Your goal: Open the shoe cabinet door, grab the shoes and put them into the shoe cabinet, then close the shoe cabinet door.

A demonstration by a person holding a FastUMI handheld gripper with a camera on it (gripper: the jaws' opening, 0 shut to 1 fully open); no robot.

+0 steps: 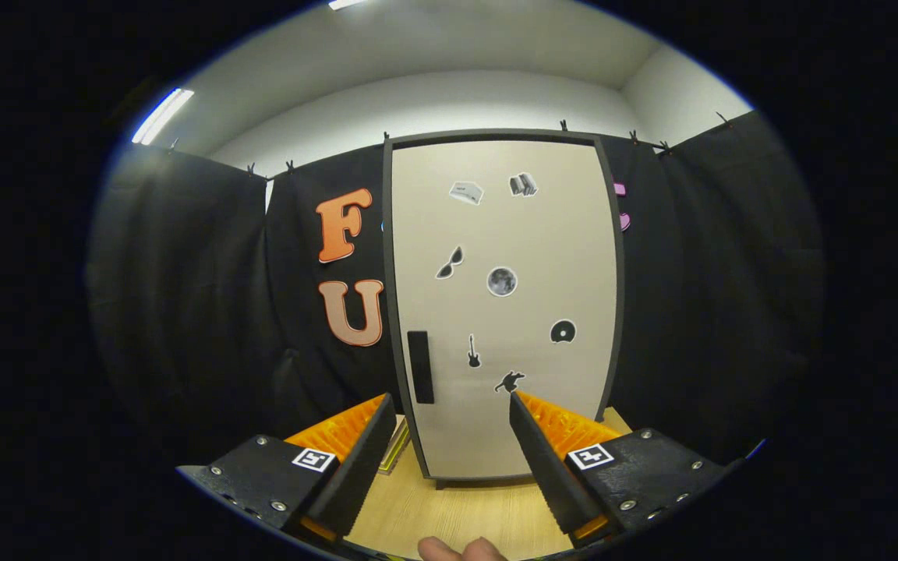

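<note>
Near edge: part of a person's hand pokes in, a couple of fingertips resting over the wood counter. Gripper is spread wide, nothing between the fingers, nothing gripped. Each finger body carries a square black-and-white marker tag on top.

Ahead of the fingers, bare light-wood counter runs up to the shoe cabinet. The cabinet stands upright on the counter, centred between the fingers and just beyond the tips, no contact. Cabinet door is closed: pale beige panel in a dark frame. Door handle is a dark vertical bar low on the door's left edge, just above and right of the left fingertip.

Small stickers are scattered over the door: a round moon-like one mid-panel, sunglasses, guitar, disc, a figure near the right fingertip, two more up top.

Something thin and yellowish-green lies on the counter left of the cabinet base, behind the left finger; can't tell what it is.

Behind: black cloth wall both sides, white room wall and ceiling lights above.
</note>
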